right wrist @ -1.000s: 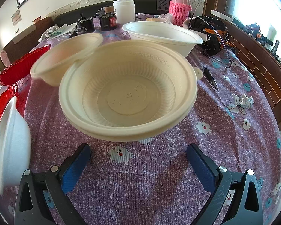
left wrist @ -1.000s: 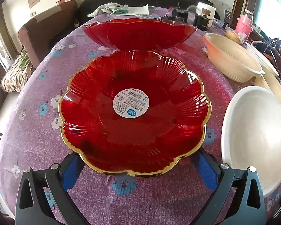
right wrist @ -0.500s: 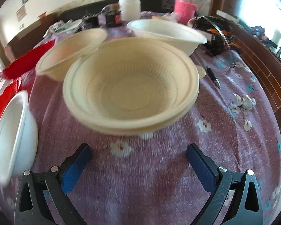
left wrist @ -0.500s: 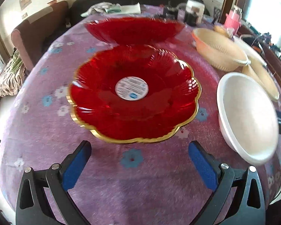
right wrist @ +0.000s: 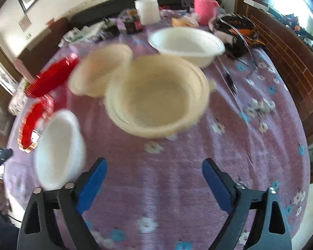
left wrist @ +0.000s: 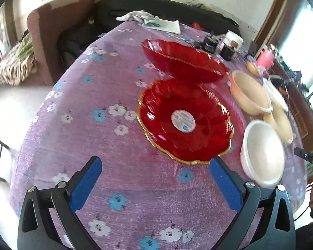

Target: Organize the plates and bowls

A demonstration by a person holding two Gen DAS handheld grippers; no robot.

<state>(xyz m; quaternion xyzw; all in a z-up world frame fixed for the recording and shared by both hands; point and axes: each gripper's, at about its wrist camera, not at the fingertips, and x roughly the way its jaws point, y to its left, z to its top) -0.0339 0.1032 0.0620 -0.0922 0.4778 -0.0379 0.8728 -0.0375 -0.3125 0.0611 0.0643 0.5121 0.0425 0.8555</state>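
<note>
In the left wrist view a red scalloped plate with a gold rim and a round sticker [left wrist: 185, 120] lies on the purple flowered tablecloth [left wrist: 83, 137]. A second red plate [left wrist: 183, 60] sits behind it. My left gripper [left wrist: 154, 175] is open and empty, short of the near plate. In the right wrist view, blurred, stacked cream bowls [right wrist: 156, 100] sit ahead of my open, empty right gripper [right wrist: 154, 173]. Another cream bowl [right wrist: 100, 68], a white bowl [right wrist: 58, 145] at left and a white bowl [right wrist: 185, 43] behind surround them.
The cream bowls [left wrist: 248, 93] and a white bowl [left wrist: 263, 152] stand right of the red plates. A pink bottle [right wrist: 204, 8], a white jar [right wrist: 147, 10], a pen [right wrist: 231, 83] and clutter sit at the table's far side. A sofa [left wrist: 52, 35] stands beyond the table's left edge.
Both grippers have pulled back and risen from the table; the red plate and the cream bowls look smaller and farther. The left view has swung left. Both stay open.
</note>
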